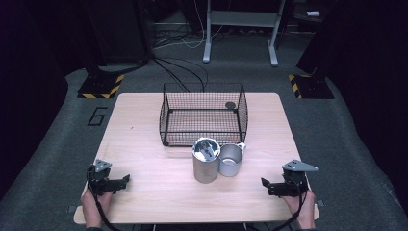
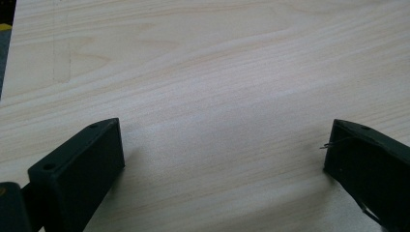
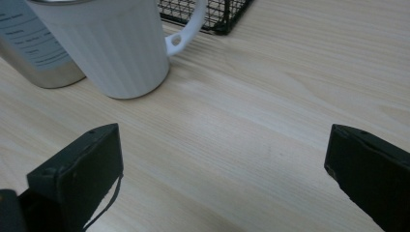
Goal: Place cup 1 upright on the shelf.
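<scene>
Utensils (image 1: 207,150) inside tall can (image 1: 205,168)

Table (image 1: 144,144) pale woodgrain; basket (image 1: 204,115) black mesh; mug (image 3: 116,48) white, ribbed; tin (image 1: 205,161) silver, label probably printed text.

- A pale wood-grain desk (image 1: 144,144) with rounded corners stands on grey carpeted floor (image 1: 365,159).
- Yellow-and-black hazard-striped plates (image 1: 101,86) lie on the floor at both far corners of the desk.
- Black cables (image 1: 185,67) trail across the floor.
- A grey metal frame (image 1: 240,21) stands at the back.
- Dark surroundings either side.
</scene>
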A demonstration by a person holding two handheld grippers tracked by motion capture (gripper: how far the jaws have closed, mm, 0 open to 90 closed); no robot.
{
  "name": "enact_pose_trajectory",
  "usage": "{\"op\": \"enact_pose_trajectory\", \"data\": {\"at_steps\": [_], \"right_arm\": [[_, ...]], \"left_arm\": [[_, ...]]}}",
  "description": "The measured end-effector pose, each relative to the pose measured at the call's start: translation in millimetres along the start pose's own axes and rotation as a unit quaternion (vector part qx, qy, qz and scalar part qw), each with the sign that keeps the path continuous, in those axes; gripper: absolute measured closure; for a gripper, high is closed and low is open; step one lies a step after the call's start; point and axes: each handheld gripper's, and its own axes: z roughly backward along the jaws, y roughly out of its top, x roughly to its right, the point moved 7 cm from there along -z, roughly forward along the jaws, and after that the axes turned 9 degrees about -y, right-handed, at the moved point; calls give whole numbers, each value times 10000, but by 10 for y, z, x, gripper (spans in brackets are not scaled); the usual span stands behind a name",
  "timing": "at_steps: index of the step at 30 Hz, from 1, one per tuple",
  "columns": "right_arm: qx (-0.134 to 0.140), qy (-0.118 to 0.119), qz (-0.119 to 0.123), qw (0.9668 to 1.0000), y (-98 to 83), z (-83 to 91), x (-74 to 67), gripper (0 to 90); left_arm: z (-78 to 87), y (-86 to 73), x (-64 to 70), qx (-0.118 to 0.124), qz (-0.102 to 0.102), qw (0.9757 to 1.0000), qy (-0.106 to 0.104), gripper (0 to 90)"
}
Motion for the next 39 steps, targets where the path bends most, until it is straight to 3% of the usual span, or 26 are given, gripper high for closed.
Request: {"op": "enact_pose_trajectory", "data": {"at_steps": [19,39], "right_arm": [[189,488,351,9980,323,112,-378,0],[364,1089,800,9902,649,70,-854,0]], "left_arm": [[-1,0,1,17,8,10000,17,4],[0,-1,1,8,9,10000,8,4]]}}
